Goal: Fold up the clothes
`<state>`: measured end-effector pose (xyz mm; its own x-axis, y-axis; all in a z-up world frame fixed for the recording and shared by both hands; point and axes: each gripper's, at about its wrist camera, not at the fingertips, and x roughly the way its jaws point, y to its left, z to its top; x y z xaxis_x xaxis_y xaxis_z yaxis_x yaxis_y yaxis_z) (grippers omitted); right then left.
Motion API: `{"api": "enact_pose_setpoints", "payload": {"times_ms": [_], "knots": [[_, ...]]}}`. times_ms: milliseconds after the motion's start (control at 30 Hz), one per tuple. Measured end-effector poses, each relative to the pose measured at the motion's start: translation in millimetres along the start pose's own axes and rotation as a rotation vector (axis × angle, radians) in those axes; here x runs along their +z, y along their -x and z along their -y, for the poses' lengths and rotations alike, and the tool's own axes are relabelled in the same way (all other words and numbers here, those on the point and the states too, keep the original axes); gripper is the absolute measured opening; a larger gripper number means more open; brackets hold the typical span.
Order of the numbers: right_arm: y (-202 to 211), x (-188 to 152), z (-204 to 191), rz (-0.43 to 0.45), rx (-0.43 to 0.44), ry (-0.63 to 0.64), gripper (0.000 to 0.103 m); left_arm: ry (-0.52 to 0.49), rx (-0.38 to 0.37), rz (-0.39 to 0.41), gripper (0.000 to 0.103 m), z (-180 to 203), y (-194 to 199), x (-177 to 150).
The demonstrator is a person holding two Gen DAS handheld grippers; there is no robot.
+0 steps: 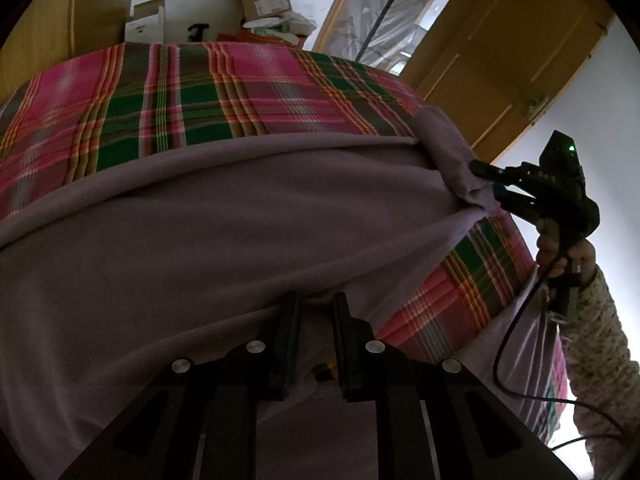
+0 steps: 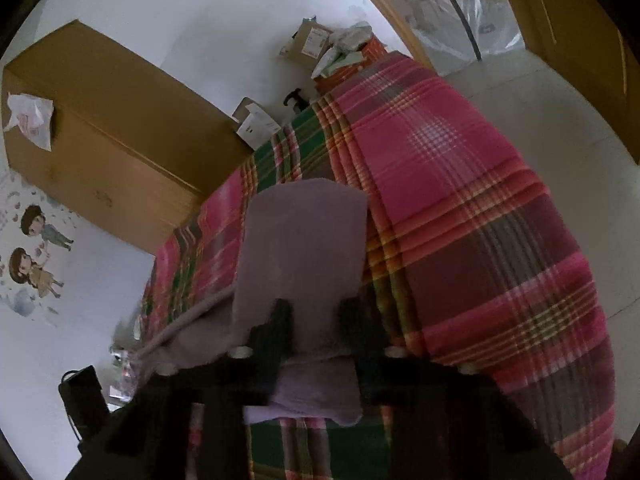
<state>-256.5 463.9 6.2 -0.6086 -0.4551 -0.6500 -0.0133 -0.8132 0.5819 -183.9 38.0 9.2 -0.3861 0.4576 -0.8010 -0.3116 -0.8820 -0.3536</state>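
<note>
Garment [image 1: 224, 248] pinched by right gripper [image 1: 494, 194]; left gripper [image 1: 316, 344] seemingly clamps hem.

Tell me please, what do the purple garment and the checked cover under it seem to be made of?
The purple garment looks like soft, matte knit or fleece: no sheen, and it bunches in thick, rounded folds where the right gripper holds it. The checked cover looks like thin woven cotton: its pink, green and yellow plaid seems woven in and it lies flat. Neither fibre can be confirmed.

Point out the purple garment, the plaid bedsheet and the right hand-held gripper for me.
purple garment [image 1: 224, 240]: left wrist view, its broad flat middle.
plaid bedsheet [image 1: 248, 92]: left wrist view, bare stretch beyond the garment.
right hand-held gripper [image 1: 494, 184]: left wrist view, fingertips pinching the garment's corner.
</note>
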Motion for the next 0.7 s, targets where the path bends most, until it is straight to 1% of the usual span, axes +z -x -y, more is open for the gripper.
{"api": "enact_pose_setpoints", "payload": {"times_ms": [67, 233, 333, 467, 533, 700], "knots": [[-3, 1, 6, -0.004, 0.009, -0.034, 0.014, 0.0, 0.003, -0.001, 0.016, 1, 0, 0], [29, 3, -1, 0.093, -0.062, 0.022, 0.011, 0.001, 0.005, -0.002, 0.016, 1, 0, 0], [49, 7, -1, 0.154, -0.131, 0.05, 0.009, 0.001, 0.005, -0.002, 0.016, 1, -1, 0], [74, 15, 21, 0.206, -0.191, -0.004, 0.007, 0.006, 0.0, -0.003, 0.016, 0, -1, 1], [81, 17, 29, 0.217, -0.231, -0.008, 0.007, 0.009, -0.003, -0.004, 0.016, -1, -1, 2], [89, 23, 53, 0.274, -0.365, -0.027, 0.007, 0.013, -0.005, -0.006, 0.016, -1, -1, 2]]}}
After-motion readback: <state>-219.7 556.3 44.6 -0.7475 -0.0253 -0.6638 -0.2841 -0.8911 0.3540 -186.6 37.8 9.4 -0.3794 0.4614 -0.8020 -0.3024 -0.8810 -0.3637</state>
